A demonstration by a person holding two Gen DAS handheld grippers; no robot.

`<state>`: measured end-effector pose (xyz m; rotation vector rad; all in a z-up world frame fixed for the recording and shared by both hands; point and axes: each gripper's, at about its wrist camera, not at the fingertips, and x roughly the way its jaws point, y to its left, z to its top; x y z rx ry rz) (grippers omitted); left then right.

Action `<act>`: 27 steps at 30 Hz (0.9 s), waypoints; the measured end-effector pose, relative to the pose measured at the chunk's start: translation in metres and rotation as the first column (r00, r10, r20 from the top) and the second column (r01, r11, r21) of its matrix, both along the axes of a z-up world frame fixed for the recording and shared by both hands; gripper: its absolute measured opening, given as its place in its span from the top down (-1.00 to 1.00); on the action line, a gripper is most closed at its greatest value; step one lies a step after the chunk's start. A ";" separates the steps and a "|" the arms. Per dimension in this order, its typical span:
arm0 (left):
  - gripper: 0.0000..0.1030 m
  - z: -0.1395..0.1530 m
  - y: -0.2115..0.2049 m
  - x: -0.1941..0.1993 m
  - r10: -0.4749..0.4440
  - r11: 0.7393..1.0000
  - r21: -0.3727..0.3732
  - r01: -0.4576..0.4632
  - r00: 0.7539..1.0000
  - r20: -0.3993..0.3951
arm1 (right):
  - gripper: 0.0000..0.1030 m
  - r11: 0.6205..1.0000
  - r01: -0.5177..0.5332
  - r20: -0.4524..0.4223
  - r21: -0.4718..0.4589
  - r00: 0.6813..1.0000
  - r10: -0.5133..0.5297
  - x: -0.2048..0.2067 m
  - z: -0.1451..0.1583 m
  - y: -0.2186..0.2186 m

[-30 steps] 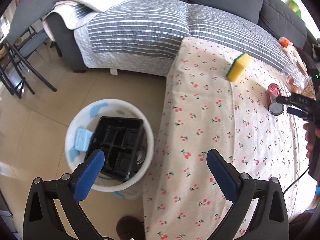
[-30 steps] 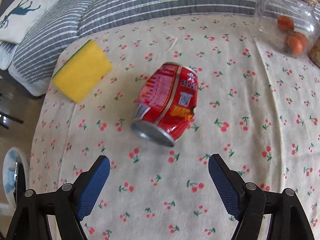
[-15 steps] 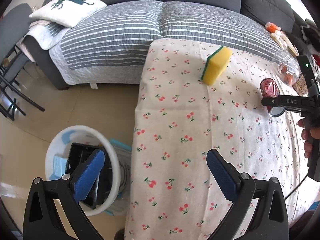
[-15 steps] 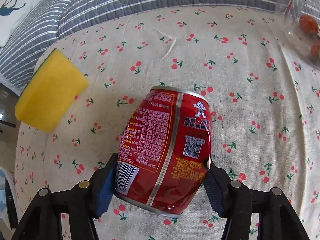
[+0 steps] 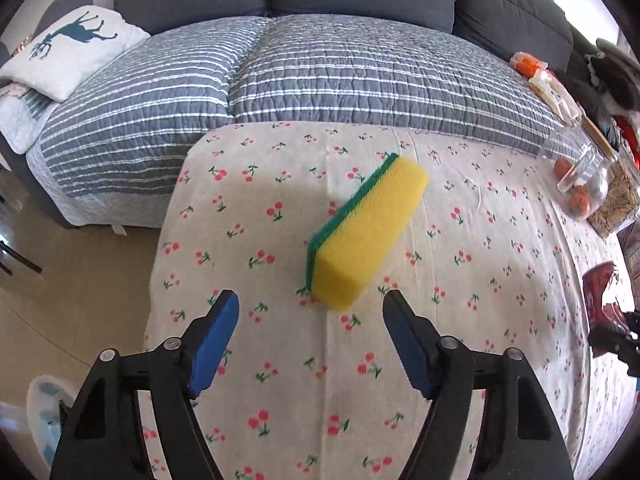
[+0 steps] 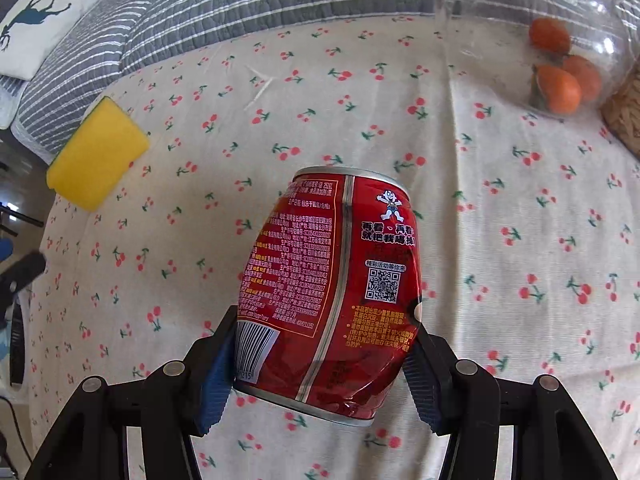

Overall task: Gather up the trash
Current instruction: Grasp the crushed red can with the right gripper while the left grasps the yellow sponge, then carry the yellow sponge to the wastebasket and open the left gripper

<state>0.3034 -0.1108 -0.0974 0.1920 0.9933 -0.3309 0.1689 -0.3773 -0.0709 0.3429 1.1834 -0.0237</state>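
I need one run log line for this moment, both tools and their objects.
left tool: closing, nothing between jaws, short of sponge | right tool: shut on red can | surface: cherry tablecloth

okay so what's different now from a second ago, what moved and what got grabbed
The right gripper came down over the dented red can and closed on it. The left gripper swung from over the white bin to the table, now short of the yellow sponge, its jaws closing with nothing between them. The sponge, the glass jar and the cherry-print tablecloth stayed put.
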 end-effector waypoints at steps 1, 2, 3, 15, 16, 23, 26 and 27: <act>-0.33 -0.001 -0.003 0.005 0.002 1.000 -0.013 -0.002 1.000 0.006 | -0.24 1.000 0.001 0.002 0.000 1.000 -0.001 -0.003 0.001 -0.005; -0.23 -0.003 -0.005 0.008 0.006 1.000 -0.020 -0.006 1.000 0.012 | -0.24 1.000 0.001 0.004 -0.001 1.000 -0.001 -0.005 0.001 -0.009; -0.17 -0.004 -0.007 0.011 0.011 1.000 -0.025 -0.010 1.000 0.017 | -0.24 1.000 0.001 0.006 -0.002 1.000 -0.001 -0.006 0.002 -0.013; 0.33 0.010 0.002 -0.003 0.018 0.997 -0.070 -0.014 0.998 0.054 | -0.24 1.000 0.004 0.001 -0.011 1.000 -0.004 -0.006 -0.003 -0.026; 0.34 0.013 0.004 -0.008 0.020 0.997 -0.070 -0.017 0.999 0.051 | -0.24 1.000 0.006 0.002 -0.010 1.000 -0.006 -0.006 -0.002 -0.025; 0.36 0.038 0.028 -0.050 0.008 0.998 -0.065 -0.006 0.999 0.040 | -0.24 1.000 0.019 0.021 -0.001 1.000 -0.019 -0.015 0.011 -0.019; 0.36 0.048 0.043 -0.069 0.014 0.998 -0.065 -0.012 0.999 0.033 | -0.24 1.000 0.015 0.029 0.001 0.999 -0.015 -0.019 0.020 -0.009; 0.36 0.051 0.050 -0.075 0.019 0.998 -0.067 -0.017 0.999 0.028 | -0.24 1.000 0.011 0.033 0.001 0.999 -0.011 -0.022 0.023 -0.005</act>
